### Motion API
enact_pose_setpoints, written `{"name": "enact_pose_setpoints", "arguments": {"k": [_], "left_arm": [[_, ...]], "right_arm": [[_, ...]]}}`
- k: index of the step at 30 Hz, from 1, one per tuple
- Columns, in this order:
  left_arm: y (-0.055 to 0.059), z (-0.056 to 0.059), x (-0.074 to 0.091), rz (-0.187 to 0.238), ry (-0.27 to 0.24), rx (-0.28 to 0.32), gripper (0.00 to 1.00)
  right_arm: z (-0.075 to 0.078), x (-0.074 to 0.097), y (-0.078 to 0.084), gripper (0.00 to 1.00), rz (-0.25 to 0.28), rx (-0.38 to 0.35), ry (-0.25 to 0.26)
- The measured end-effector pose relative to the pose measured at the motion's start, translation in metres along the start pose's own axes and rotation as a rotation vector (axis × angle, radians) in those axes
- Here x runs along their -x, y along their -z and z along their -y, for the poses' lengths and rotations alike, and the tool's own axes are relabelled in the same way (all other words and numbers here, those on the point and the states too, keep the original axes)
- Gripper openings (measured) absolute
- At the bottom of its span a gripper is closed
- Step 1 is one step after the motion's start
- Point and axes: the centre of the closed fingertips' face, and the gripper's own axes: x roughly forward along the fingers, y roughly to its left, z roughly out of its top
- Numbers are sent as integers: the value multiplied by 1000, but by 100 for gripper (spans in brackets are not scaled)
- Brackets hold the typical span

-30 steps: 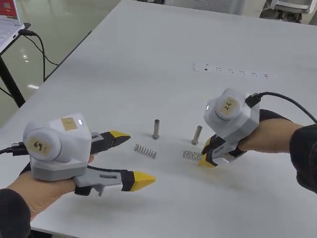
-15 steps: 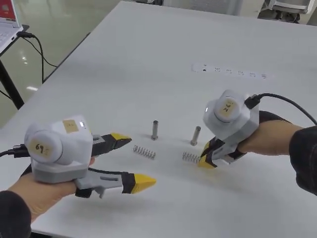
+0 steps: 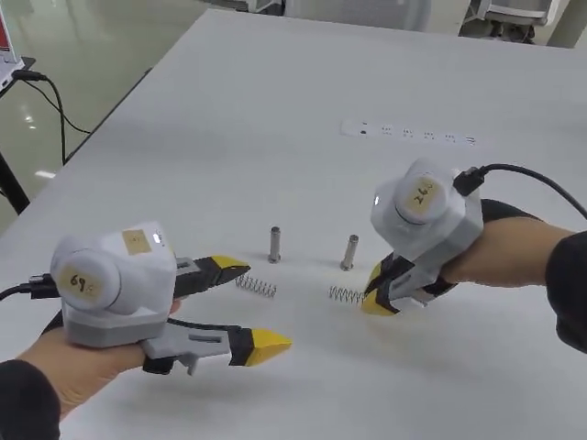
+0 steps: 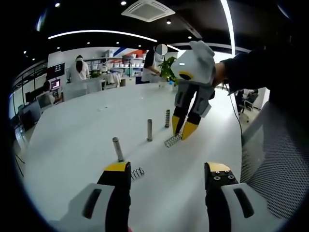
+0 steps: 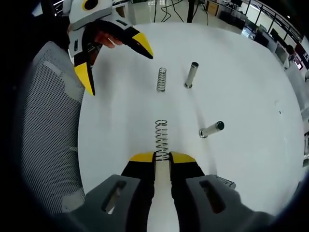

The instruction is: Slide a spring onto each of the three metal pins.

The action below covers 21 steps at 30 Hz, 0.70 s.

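Note:
Two bare metal pins (image 3: 274, 245) (image 3: 349, 252) stand upright on the white table (image 3: 275, 110). A loose spring (image 3: 256, 287) lies flat in front of the left pin. My right gripper (image 3: 374, 298) is shut on the end of a second spring (image 3: 346, 294), which points left along the table, below the right pin. From its own camera, that held spring (image 5: 161, 136) sticks straight out of the right gripper (image 5: 162, 155). In the left gripper view a third pin (image 4: 167, 118) stands behind the right gripper and looks ringed by a coil. My left gripper (image 3: 249, 304) hovers open, just left of the loose spring.
A flush power strip (image 3: 404, 135) sits in the table farther back. The right gripper's black cable (image 3: 523, 179) trails over the person's right arm. The table's left edge (image 3: 101, 119) drops to the floor. A mesh chair (image 5: 48, 121) stands beside the table.

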Motion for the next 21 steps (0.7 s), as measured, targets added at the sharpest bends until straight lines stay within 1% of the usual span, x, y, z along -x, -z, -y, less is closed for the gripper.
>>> {"name": "enact_pose_setpoints", "arguments": {"k": [7,10,14,21], "left_arm": [[-2,9,-6,-3,34,-21,57],[-4,15,-9,-6,58,-34,55],[-6,20,-13,-8,80,-48,53],[-13,28,-19,-2,115,-72,50]], "right_arm": [[-10,8,-1,13,-7,23,-12],[-16,12,-5,13,-7,35,-18],[-23,17,-9,13,-9,54,-23],[-29,25,-15,13,-7,79,-22]]}}
